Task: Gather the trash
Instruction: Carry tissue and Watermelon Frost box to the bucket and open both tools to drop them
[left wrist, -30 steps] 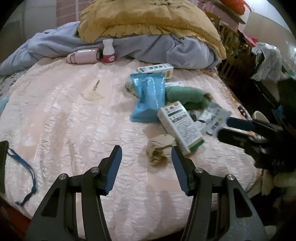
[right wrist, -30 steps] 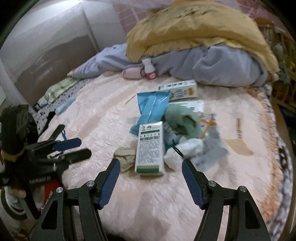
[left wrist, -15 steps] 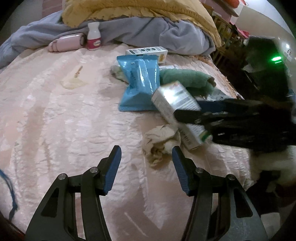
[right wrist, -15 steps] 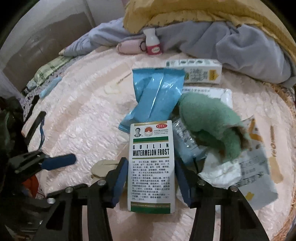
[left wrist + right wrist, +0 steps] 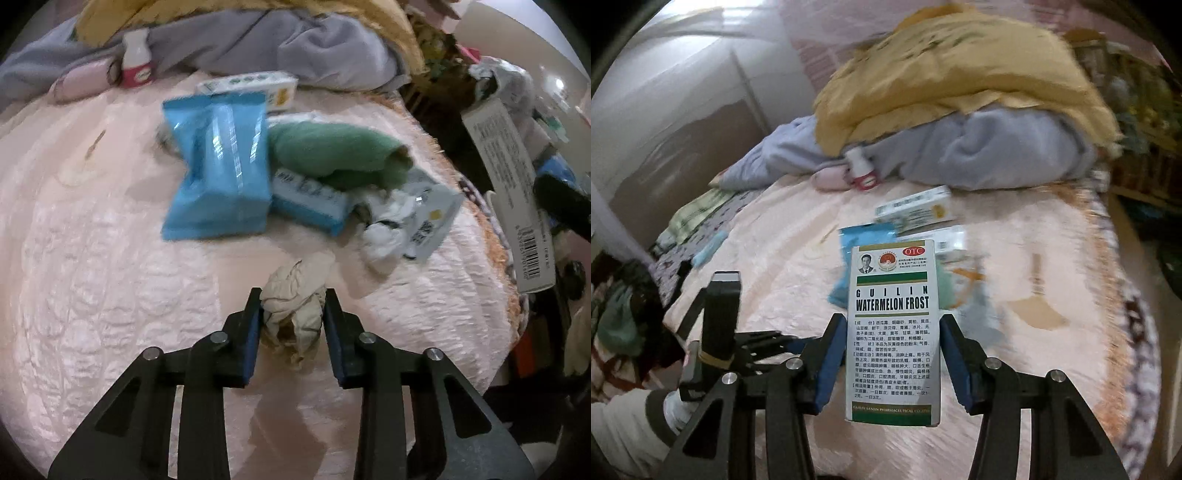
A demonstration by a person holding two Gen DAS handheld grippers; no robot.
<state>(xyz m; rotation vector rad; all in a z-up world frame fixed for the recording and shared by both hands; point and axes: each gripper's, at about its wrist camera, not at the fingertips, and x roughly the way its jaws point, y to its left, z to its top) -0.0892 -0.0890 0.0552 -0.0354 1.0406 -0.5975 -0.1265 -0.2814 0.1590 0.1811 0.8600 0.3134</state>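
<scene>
A crumpled beige paper wad lies on the pink bed cover between the blue pads of my left gripper. Its jaws are closing and both pads touch the wad's sides. My right gripper is shut on a white and green medicine box, held upright above the bed. The same box shows at the right edge of the left wrist view. More litter lies beyond the wad: a blue packet, a pale blue box, a white tissue and a silver wrapper.
A green cloth roll lies on the litter pile. Behind it are a white and green carton, a small white bottle and a pink case. Grey bedding under a yellow blanket is heaped at the back. The bed edge falls away at right.
My right gripper closed on the medicine box and lifted it off the bed. My left gripper moved forward and down over the paper wad, and its jaws narrowed around it.
</scene>
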